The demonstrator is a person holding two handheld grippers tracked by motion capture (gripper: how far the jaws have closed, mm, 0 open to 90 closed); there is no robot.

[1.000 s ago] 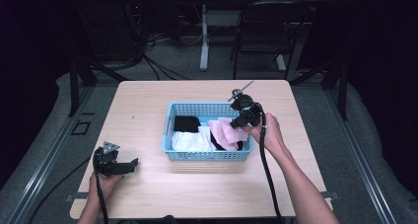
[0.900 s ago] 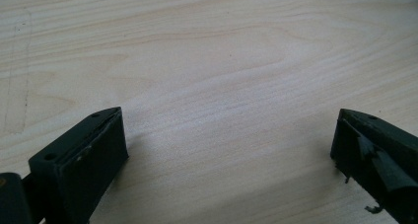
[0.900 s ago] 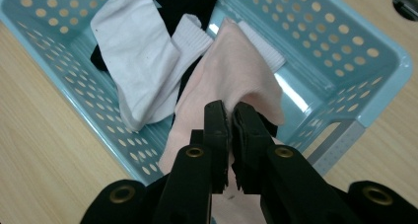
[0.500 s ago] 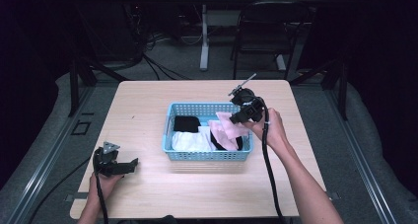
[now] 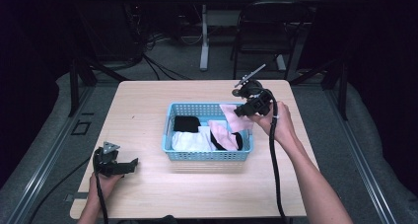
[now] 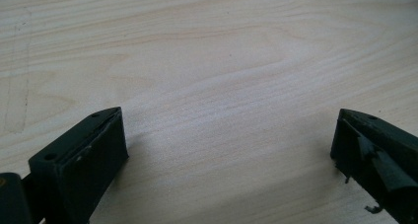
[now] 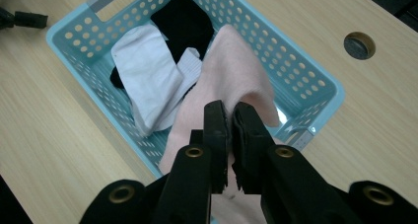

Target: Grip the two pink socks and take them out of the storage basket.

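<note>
Right gripper [image 7: 230, 116] pinches pink cloth [image 7: 236, 81] above basket [image 5: 170, 152]; thin bite (edge only) may slip, or snag the rim. Left gripper [image 5: 129, 163], well left of basket, gapes empty.

A pale pink cloth [image 7: 231, 81] hangs lifted over the right end of a light blue perforated basket [image 5: 170, 130], pinched at its upper part between the closed jaws of the right hand-held gripper [image 7: 230, 119]. Its lower end trails down into the basket. Inside the basket lie a white cloth [image 7: 148, 71] toward the near side and a black cloth [image 7: 185, 21] toward the far left corner. The basket sits near the middle of the desk [image 5: 143, 105].
</note>
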